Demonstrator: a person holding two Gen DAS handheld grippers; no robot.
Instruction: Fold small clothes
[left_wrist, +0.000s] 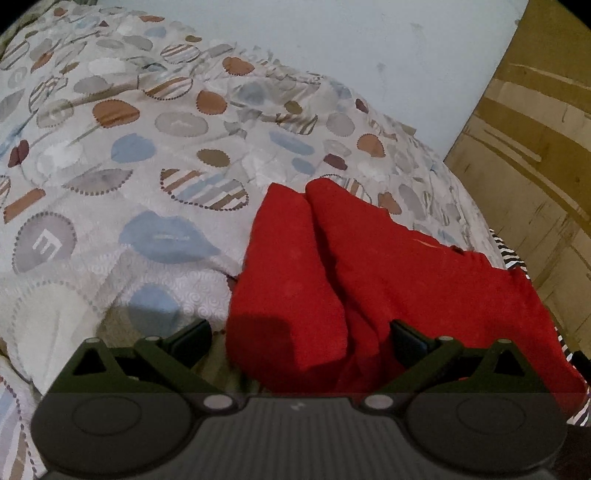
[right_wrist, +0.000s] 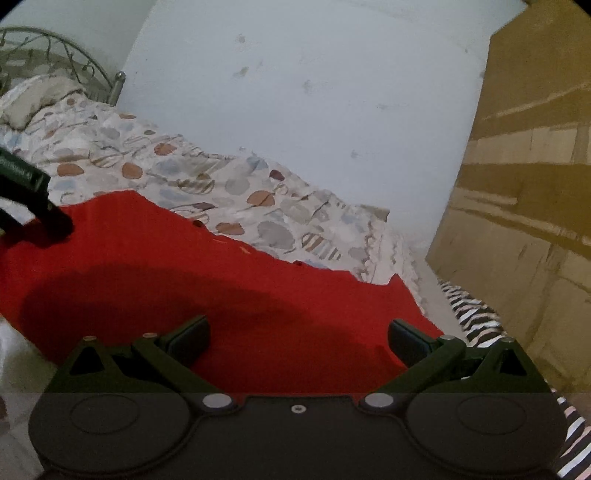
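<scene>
Spreading as wide as they go, the fingers of the left gripper (left_wrist: 299, 338) stood over the near end of the red garment (left_wrist: 369, 266), gripping nothing; one finger (left_wrist: 192, 338) hung over the patterned bedspread (left_wrist: 147, 147) just off the cloth's edge, the other over the red fabric itself. Between them lay a rolled fold of the garment, with a deep crease running away from the fingers toward its far end. The right gripper (right_wrist: 299, 338) was likewise fully parted and empty, its fingers (right_wrist: 406, 341) hovering above a flat stretch of the same garment, which carried their dark shadow. Off to the far left of those fingers, the tip of the left gripper showed low over the red cloth. Beyond the garment the bedspread ran on to a pale wall (right_wrist: 314, 92); a zebra-striped cloth (right_wrist: 476, 314) lay just right of the right gripper, past it a wooden cabinet (right_wrist: 524, 184). A metal headboard (right_wrist: 55, 48) and pillow (right_wrist: 37, 96) sat far off left.
</scene>
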